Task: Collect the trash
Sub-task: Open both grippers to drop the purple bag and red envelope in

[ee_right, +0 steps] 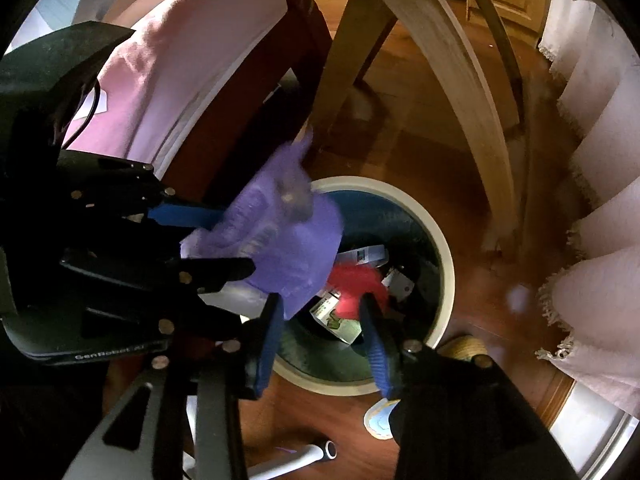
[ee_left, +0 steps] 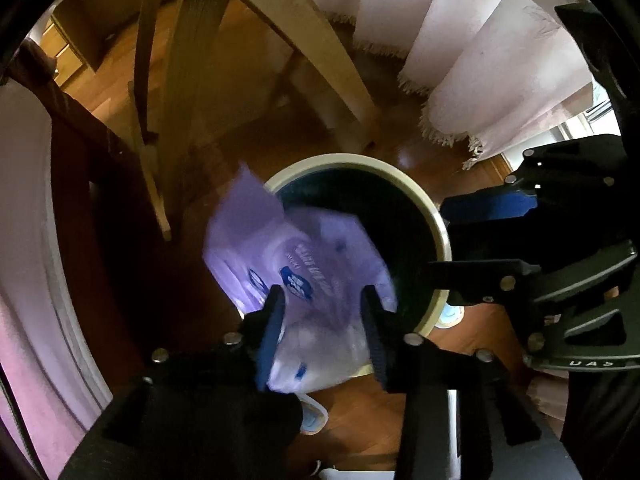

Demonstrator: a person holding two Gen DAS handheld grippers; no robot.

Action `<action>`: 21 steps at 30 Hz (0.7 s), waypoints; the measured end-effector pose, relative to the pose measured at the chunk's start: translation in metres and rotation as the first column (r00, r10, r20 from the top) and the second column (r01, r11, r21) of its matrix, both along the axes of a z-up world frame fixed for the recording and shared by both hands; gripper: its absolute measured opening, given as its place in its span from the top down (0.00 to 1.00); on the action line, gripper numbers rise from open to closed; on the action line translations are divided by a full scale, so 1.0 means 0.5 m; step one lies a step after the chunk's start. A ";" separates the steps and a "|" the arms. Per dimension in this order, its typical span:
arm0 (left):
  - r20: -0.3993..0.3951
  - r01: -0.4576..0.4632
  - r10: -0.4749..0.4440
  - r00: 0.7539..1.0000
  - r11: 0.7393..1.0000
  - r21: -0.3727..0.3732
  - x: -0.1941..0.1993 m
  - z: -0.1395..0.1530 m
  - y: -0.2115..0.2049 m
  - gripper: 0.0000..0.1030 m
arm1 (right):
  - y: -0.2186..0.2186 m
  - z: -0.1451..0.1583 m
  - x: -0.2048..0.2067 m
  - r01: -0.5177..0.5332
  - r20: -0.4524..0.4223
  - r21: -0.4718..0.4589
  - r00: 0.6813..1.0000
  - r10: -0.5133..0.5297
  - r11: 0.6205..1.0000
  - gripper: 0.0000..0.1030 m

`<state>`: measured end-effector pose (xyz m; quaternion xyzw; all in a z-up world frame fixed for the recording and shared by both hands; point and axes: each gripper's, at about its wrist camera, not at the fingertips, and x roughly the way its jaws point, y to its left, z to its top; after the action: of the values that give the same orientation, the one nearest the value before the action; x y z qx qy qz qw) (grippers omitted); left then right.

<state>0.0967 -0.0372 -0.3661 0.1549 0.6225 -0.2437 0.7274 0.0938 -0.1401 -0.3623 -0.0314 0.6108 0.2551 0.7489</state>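
Note:
A purple plastic wrapper (ee_left: 296, 264) hangs over the near rim of a round bin (ee_left: 436, 224) with a cream rim and dark inside. It lies between my left gripper's (ee_left: 322, 300) blue-padded fingers, which are spread wide, and it is blurred. In the right wrist view the wrapper (ee_right: 280, 232) sits beside the left gripper's fingers (ee_right: 188, 216) above the bin (ee_right: 444, 276). My right gripper (ee_right: 322, 308) is open and empty over the bin, which holds red trash (ee_right: 356, 284) and small cartons (ee_right: 340, 320).
Wooden chair legs (ee_left: 320, 60) stand behind the bin on a wooden floor. Fringed pale curtains (ee_left: 500, 72) hang at the right. A bed with pink cover (ee_right: 168, 80) is at the left. A light slipper (ee_right: 380, 420) lies by the bin.

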 end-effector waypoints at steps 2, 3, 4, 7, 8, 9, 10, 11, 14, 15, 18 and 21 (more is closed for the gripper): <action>0.003 0.000 0.000 1.000 1.000 0.004 0.000 0.002 0.000 0.54 | 0.002 0.000 -0.001 -0.002 0.002 -0.002 1.000 0.002 1.000 0.61; 0.006 0.000 0.000 1.000 1.000 0.005 0.000 0.001 0.000 0.51 | 0.002 0.000 -0.002 -0.003 0.003 -0.004 1.000 0.003 1.000 0.61; 0.010 -0.001 0.001 1.000 1.000 0.005 0.000 0.003 0.000 0.48 | 0.002 -0.001 -0.002 -0.003 0.003 -0.005 1.000 0.003 1.000 0.61; 0.017 -0.008 0.008 1.000 1.000 0.007 0.000 0.003 0.001 0.38 | 0.000 -0.002 -0.001 0.001 0.002 -0.011 1.000 -0.001 1.000 0.55; 0.022 -0.009 0.009 1.000 1.000 0.012 -0.001 0.002 0.002 0.37 | -0.001 -0.002 -0.001 0.004 0.003 -0.013 1.000 -0.004 1.000 0.54; 0.021 -0.011 0.011 1.000 1.000 0.011 -0.002 0.002 0.003 0.36 | -0.003 -0.001 0.000 0.010 0.006 -0.015 1.000 -0.010 1.000 0.51; 0.019 -0.013 0.012 1.000 1.000 0.007 -0.002 0.001 0.005 0.35 | -0.004 -0.001 0.001 0.012 0.007 -0.015 1.000 -0.012 1.000 0.50; 0.020 -0.013 0.013 1.000 1.000 0.006 -0.003 0.002 0.005 0.35 | -0.006 0.000 0.001 0.015 0.009 -0.012 1.000 -0.015 1.000 0.50; 0.033 -0.007 0.007 0.999 1.000 0.011 -0.006 0.004 0.006 0.34 | -0.006 0.002 -0.001 0.014 0.015 -0.012 1.000 -0.014 1.000 0.49; 0.034 -0.007 0.007 0.999 1.000 0.012 -0.006 0.004 0.006 0.33 | -0.005 0.003 -0.001 0.013 0.018 -0.013 1.000 -0.012 1.000 0.49; 0.047 -0.005 0.004 0.999 1.000 0.022 -0.009 0.006 0.006 0.33 | -0.006 0.005 -0.006 0.010 0.025 -0.015 1.000 -0.009 1.000 0.49; 0.059 -0.004 0.002 0.998 1.000 0.026 -0.015 0.013 0.006 0.33 | -0.006 0.010 -0.008 0.009 0.035 -0.015 0.999 -0.008 1.000 0.49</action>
<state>0.0893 -0.0340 -0.3598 0.1704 0.6041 -0.2299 0.7438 0.0897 -0.1429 -0.3572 -0.0390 0.5996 0.2465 0.7604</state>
